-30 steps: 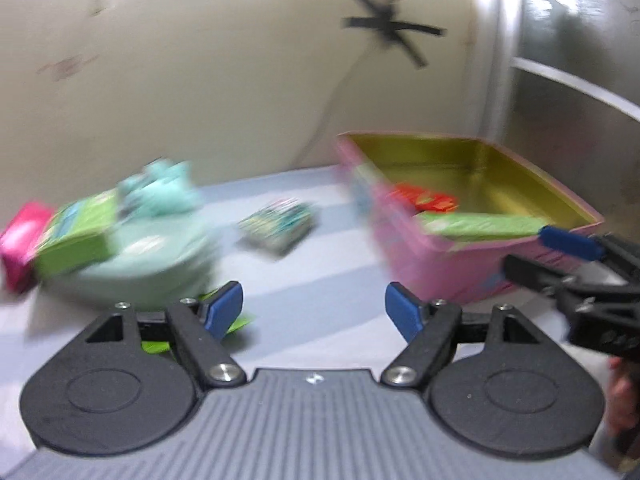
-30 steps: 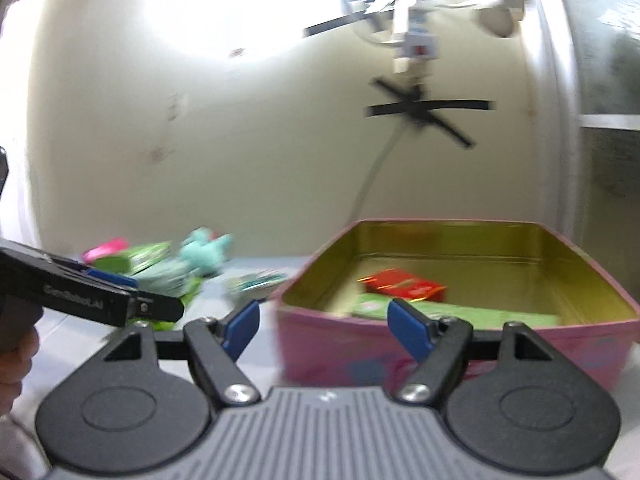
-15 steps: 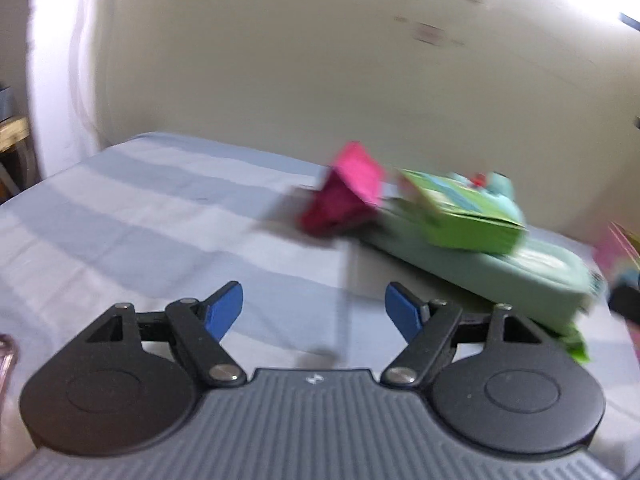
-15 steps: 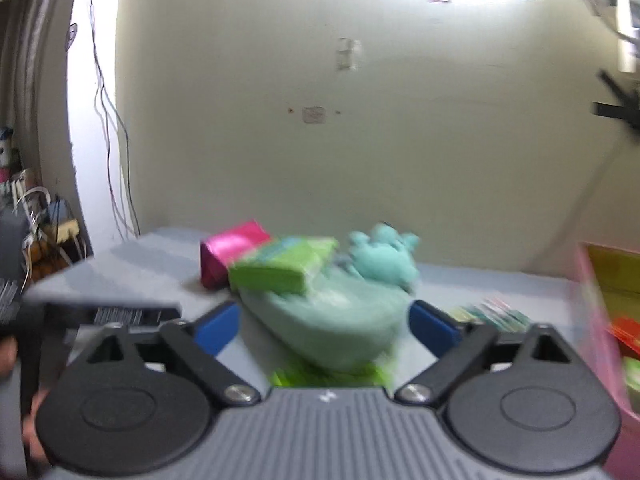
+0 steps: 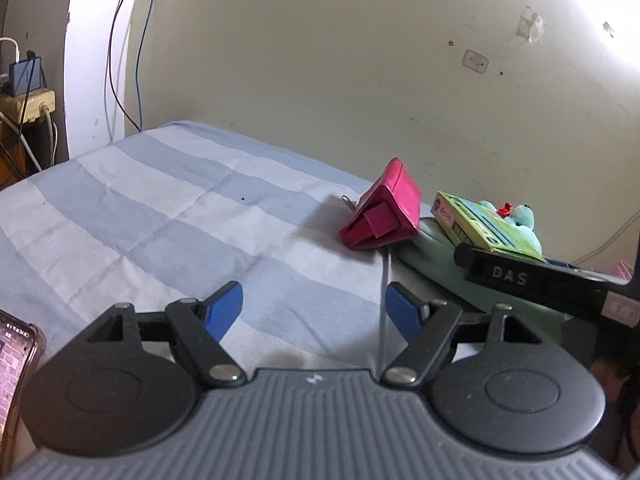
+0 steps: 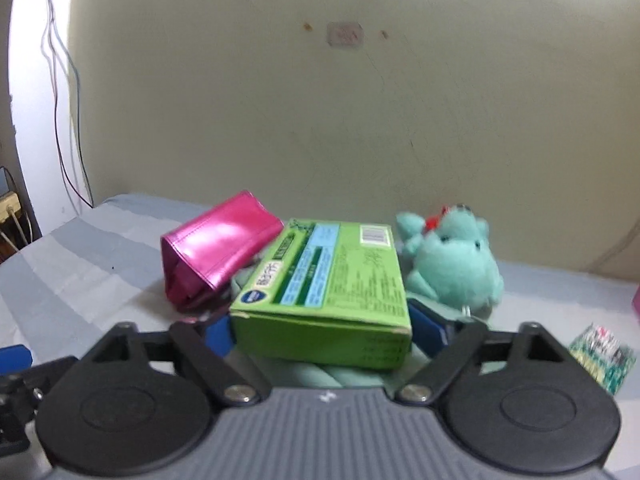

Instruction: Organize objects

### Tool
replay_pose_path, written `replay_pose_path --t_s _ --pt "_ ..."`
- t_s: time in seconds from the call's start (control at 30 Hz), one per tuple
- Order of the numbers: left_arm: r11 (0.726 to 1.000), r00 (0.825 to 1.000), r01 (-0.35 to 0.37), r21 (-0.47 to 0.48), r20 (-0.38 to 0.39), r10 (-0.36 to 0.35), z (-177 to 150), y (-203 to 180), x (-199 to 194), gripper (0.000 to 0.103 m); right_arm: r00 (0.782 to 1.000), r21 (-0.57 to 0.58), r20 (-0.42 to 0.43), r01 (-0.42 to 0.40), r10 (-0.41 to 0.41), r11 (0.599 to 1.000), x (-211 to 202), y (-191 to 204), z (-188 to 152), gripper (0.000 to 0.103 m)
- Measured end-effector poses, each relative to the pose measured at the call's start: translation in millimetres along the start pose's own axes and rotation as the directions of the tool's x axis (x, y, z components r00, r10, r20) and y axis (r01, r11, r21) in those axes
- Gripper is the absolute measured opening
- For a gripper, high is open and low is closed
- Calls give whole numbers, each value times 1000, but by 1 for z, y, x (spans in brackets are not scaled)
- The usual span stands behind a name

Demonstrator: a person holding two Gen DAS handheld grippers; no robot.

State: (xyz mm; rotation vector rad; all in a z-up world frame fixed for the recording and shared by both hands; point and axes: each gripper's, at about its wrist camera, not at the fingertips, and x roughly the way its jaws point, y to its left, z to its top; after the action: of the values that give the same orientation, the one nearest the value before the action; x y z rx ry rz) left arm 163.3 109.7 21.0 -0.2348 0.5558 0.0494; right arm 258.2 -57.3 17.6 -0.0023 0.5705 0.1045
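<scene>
The right gripper (image 6: pixel 322 330) jaws, just closing, straddle the green box (image 6: pixel 326 284); contact is unclear. The left gripper (image 5: pixel 314 306) jaws gape over the bed (image 5: pixel 160 216), the pink pouch (image 5: pixel 384 210) at one o'clock.

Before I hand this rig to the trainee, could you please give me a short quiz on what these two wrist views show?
1. True or false: the left gripper holds the pink pouch.
2. Which item rests on the mint cushion? A) green box B) phone C) patterned packet
3. In the right wrist view, what sits just right of the green box?

Key: 1 false, its jaws stand open and empty; 2 A; 3 the teal plush toy.
</scene>
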Motion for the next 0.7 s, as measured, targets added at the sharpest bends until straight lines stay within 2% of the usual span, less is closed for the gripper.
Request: replay_pose_path --t_s 0.2,0.37,0.43,0.6,0.7 --pt "1000 1000 3 18 -5 -2 -2 -2 1 80 998 -10 25 -61 61 998 -34 -17 -19 85" --pt "999 1000 3 34 -20 -3 -4 -6 2 80 986 -123 35 -156 161 980 -81 -26 -55 85" --pt "999 1000 8 46 -28 -7 -5 -8 3 80 977 -168 26 -206 213 964 -101 -32 -68 85" --pt "995 998 49 84 -51 -45 -9 -17 3 80 926 -190 -25 -374 377 908 -149 -61 -91 86" --pt "988 993 106 113 -72 -99 -14 -26 1 80 920 -211 -46 -390 389 896 -173 -78 -102 86"
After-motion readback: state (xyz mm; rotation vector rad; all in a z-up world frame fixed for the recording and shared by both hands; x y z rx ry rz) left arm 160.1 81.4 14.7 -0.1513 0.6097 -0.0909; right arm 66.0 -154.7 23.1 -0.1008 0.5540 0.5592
